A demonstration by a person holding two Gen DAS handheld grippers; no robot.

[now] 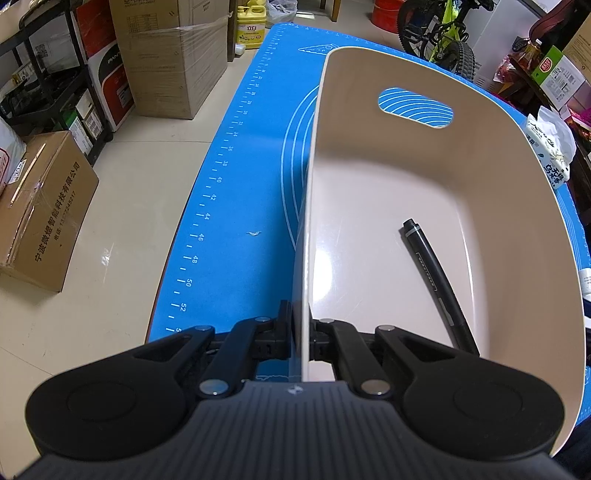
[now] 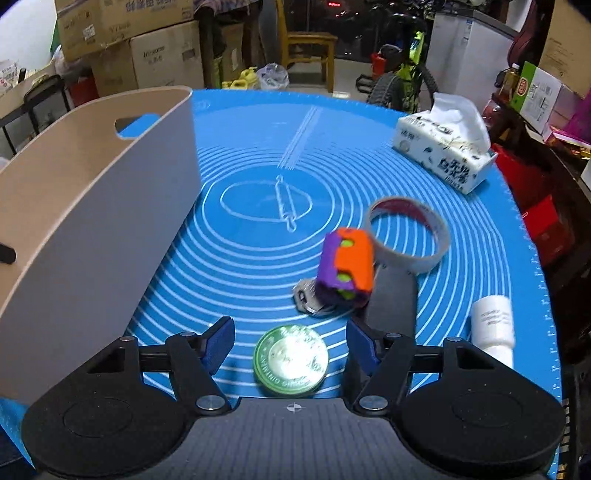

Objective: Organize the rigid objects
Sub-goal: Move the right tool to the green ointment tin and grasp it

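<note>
A beige bin [image 1: 491, 192] with a handle slot stands on the blue mat [image 1: 240, 206]. A black pen [image 1: 437, 284] lies inside it. My left gripper [image 1: 303, 334] is shut on the bin's near left wall. In the right wrist view the bin [image 2: 99, 221] is at the left. My right gripper [image 2: 291, 341] is open, its fingers on either side of a round green tin [image 2: 290, 360] on the mat. Beyond it lie an orange and purple block [image 2: 347, 267], metal keys [image 2: 306, 295], a grey tape ring [image 2: 408, 234] and a white bottle [image 2: 493, 323].
A tissue pack [image 2: 445, 153] lies at the mat's far right. A black flat object [image 2: 393, 299] lies under the tape ring. Cardboard boxes [image 1: 173, 55], a shelf, a chair [image 2: 306, 51] and a bicycle [image 1: 439, 33] stand on the floor around the table.
</note>
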